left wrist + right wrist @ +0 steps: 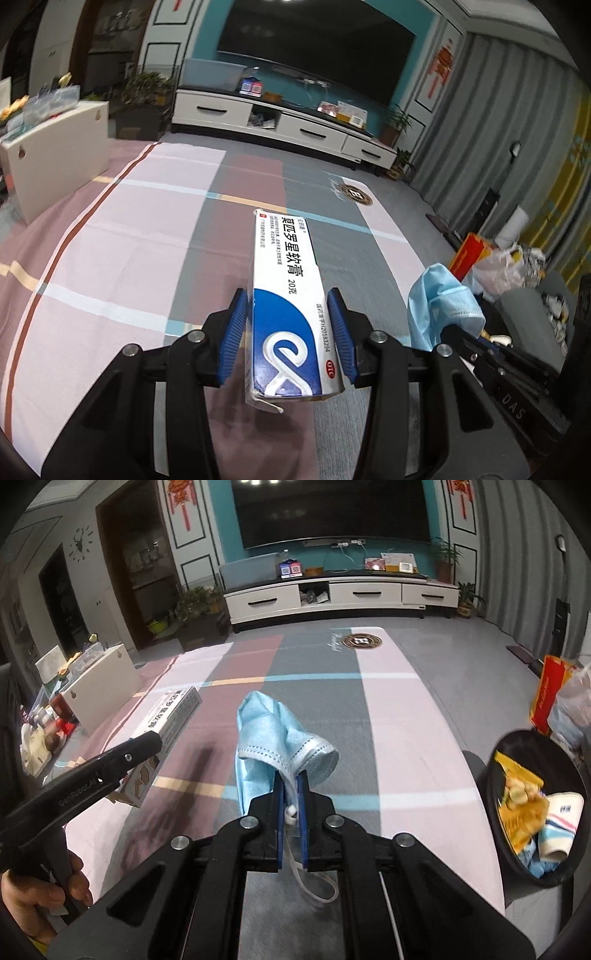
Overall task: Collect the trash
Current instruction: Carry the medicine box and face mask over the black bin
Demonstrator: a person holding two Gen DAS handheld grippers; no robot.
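Observation:
My left gripper (289,306) is shut on a blue and white ointment box (286,291) and holds it above the table. The box also shows in the right wrist view (166,723), with the left gripper (147,746) at the left. My right gripper (290,786) is shut on a crumpled blue face mask (273,734), held above the table; its white ear loop hangs down. The mask shows at the right in the left wrist view (439,302). A black trash bin (569,871) with wrappers and a paper cup stands at the table's right edge.
The table carries a checked cloth (399,723) with a round emblem (361,641) at its far end. A white box (55,162) with clutter stands at the left. A red bag and plastic bags (557,701) lie right of the table. A TV cabinet (332,594) is beyond.

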